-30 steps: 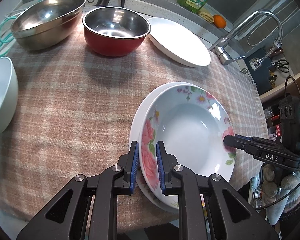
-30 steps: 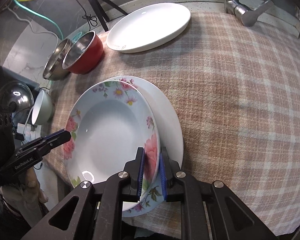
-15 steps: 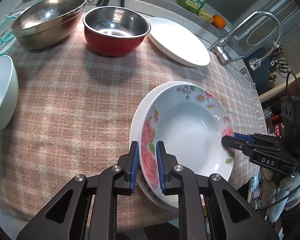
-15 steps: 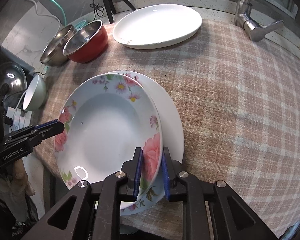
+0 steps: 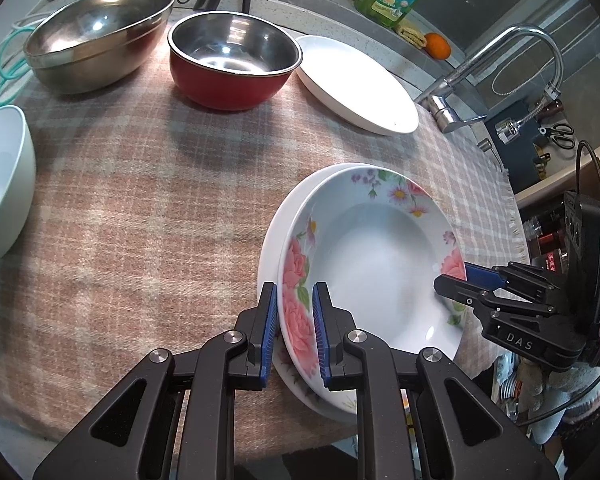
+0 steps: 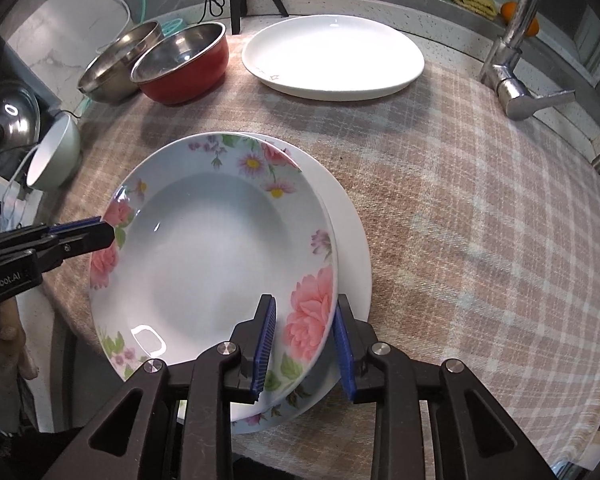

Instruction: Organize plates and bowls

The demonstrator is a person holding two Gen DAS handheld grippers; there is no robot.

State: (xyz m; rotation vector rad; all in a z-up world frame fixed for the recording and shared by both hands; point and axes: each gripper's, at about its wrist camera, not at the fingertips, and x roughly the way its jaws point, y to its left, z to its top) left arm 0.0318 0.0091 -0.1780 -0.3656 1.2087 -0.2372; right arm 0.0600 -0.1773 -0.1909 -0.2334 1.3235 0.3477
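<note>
Floral soup plate [image 6: 204, 248] rests on a white plate [image 6: 350, 240] (stacking); left gripper [image 5: 295, 332] pinches its rim; right gripper [image 6: 304, 346], just opening, straddles it loosely.

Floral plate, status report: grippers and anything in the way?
Left hand-held gripper shut on floral plate rim. Right hand-held gripper jaws just opening, rim between, pads clear. Floral plate on white plate. Nothing in the way.
</note>
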